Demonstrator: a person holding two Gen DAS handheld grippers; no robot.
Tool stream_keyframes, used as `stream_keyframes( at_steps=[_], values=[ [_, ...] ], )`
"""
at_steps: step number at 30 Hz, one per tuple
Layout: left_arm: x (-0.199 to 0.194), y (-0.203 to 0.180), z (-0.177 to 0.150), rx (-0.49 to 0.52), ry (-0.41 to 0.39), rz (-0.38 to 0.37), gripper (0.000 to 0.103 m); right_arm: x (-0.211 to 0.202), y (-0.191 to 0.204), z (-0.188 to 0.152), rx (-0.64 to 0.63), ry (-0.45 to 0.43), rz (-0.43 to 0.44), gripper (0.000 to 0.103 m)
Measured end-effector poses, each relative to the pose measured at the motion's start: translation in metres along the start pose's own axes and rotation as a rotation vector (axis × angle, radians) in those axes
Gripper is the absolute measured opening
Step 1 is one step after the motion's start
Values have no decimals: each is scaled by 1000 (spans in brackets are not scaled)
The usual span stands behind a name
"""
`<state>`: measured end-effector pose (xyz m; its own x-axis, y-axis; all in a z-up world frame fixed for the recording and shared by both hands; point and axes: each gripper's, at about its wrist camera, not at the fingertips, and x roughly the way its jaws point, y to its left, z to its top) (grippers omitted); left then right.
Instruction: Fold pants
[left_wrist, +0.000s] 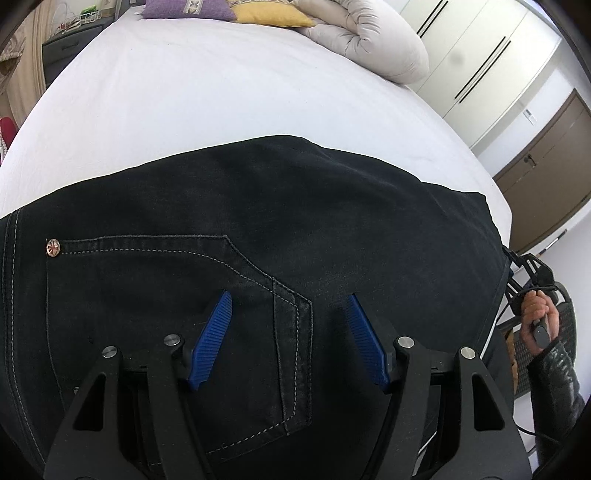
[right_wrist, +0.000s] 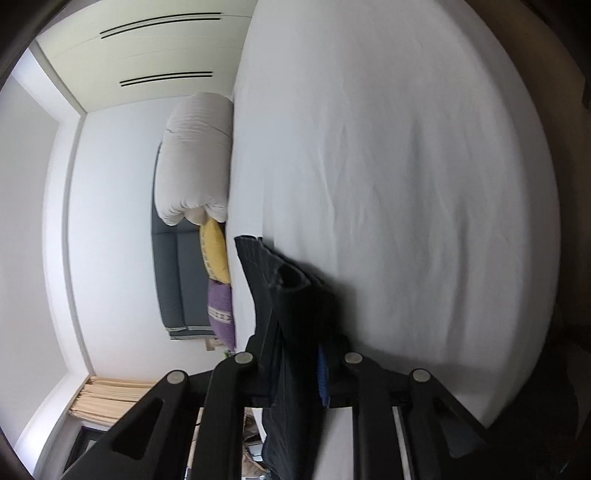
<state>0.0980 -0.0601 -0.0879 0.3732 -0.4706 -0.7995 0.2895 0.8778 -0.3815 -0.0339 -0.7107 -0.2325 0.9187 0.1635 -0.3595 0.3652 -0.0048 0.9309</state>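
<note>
Black jeans (left_wrist: 258, 229) lie spread on the white bed (left_wrist: 192, 92), back pocket and a copper rivet facing up. My left gripper (left_wrist: 288, 314) is open, its blue pads (left_wrist: 218, 325) hovering just over the pocket area, holding nothing. My right gripper (right_wrist: 295, 354) is rolled sideways and shut on a hem end of the jeans (right_wrist: 284, 291), holding the fabric lifted above the bed (right_wrist: 406, 184). In the left wrist view the right gripper shows at the bed's right edge (left_wrist: 524, 273), held by a hand.
A rolled cream duvet (left_wrist: 373, 40), a yellow pillow (left_wrist: 273, 14) and a purple pillow (left_wrist: 184, 9) lie at the head of the bed. White wardrobes (left_wrist: 480, 59) and a brown door (left_wrist: 546, 166) stand to the right.
</note>
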Motion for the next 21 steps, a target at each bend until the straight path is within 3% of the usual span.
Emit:
stream_keyframes(
  at_steps=[6, 12, 16, 19, 21],
  values=[
    [1, 1, -3, 2, 1, 2, 63, 3, 6, 2, -28, 7, 3, 10],
    [-2, 11, -4, -18, -3, -17, 63, -6, 33, -9, -147, -34, -103, 7],
    [-5, 18, -4, -48, -13, -36, 63, 2, 96, -45, -414, -20, -199, 6],
    [-8, 23, -2, -80, -20, -53, 64, 26, 150, -115, -725, 74, -260, 6],
    [-12, 27, -1, -109, -23, -70, 65, 46, 172, -183, -981, 154, -315, 6]
  ],
)
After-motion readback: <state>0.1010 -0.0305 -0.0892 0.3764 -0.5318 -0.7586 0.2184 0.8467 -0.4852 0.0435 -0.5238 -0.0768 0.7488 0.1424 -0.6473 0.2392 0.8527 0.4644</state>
